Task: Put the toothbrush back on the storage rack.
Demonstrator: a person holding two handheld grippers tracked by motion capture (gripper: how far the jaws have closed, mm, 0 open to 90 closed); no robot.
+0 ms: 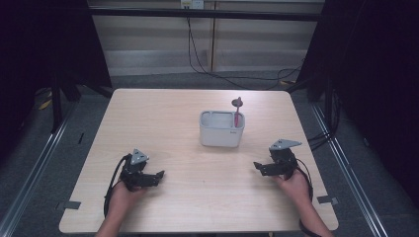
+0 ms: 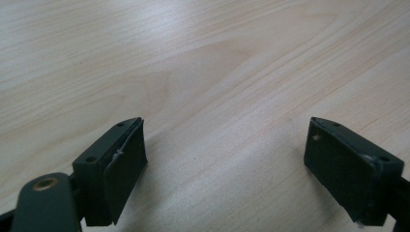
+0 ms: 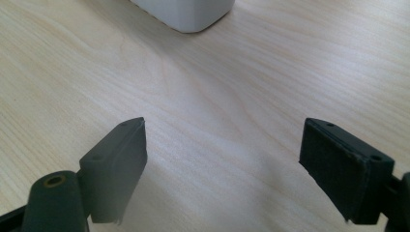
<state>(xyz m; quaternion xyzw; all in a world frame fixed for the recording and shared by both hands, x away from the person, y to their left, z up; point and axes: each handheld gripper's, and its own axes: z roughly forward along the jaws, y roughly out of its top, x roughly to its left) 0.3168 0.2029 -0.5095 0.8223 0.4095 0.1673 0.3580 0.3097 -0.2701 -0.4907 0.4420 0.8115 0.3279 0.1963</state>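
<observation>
both my claws sit low in the high view, left gripper (image 1: 159,175) lower left, right gripper (image 1: 257,166) lower right, each with jaws spread wide and holding nothing. white holder (image 1: 222,129) stands mid-frame, nearer my right claw but apart from it; in the right gripper view its corner (image 3: 186,13) is cut off at the top edge. pink utensil (image 1: 237,111) sticks up from its right compartment, head too small to identify. table (image 2: 203,72) bare between the left jaws.

We noted a light wood-grain table (image 1: 163,113) standing on a grey floor (image 1: 44,148), with pale wall panels (image 1: 148,34) behind. Black cables (image 1: 207,64) trailed down the panels, and dark curtains (image 1: 44,44) flanked both sides.
</observation>
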